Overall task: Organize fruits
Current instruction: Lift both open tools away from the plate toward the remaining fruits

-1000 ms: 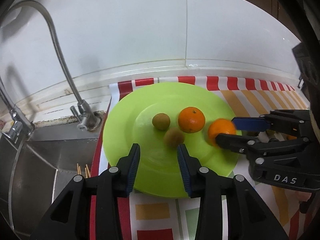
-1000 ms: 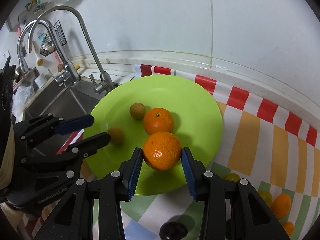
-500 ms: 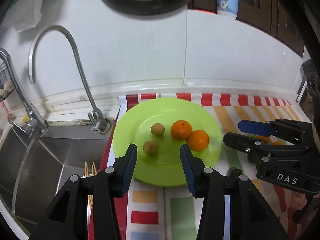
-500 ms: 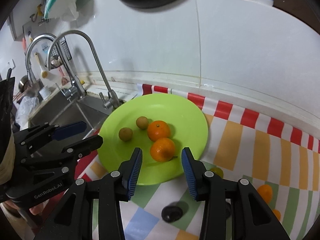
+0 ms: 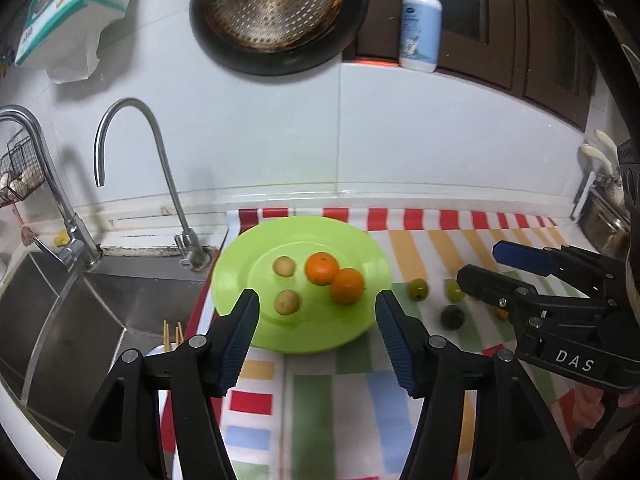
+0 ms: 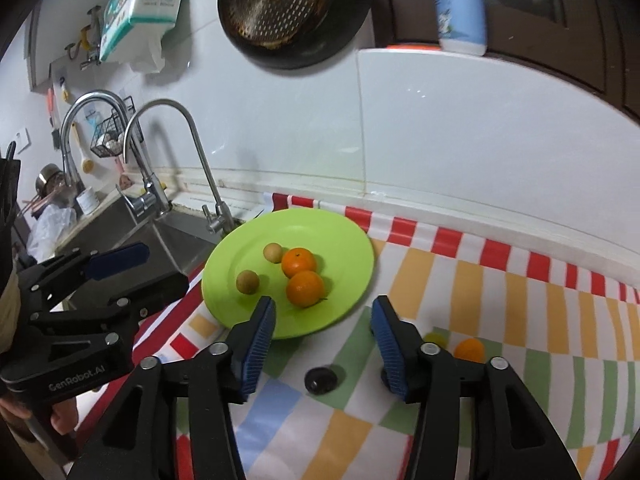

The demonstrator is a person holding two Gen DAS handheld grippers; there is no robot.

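A lime green plate lies on a striped cloth and holds two oranges and two small tan fruits. My left gripper is open and empty, raised in front of the plate. My right gripper is open and empty, back from the plate's near edge. On the cloth right of the plate lie two green fruits, a dark fruit and a small orange.
A steel sink with two taps lies left of the plate. A white tiled wall rises behind. A pan, a soap bottle and a tissue pack sit high on the wall. Chopsticks stand by the sink.
My right gripper let go of the orange onto the plate and pulled back. Both grippers rose and drew away from the plate, staying open.
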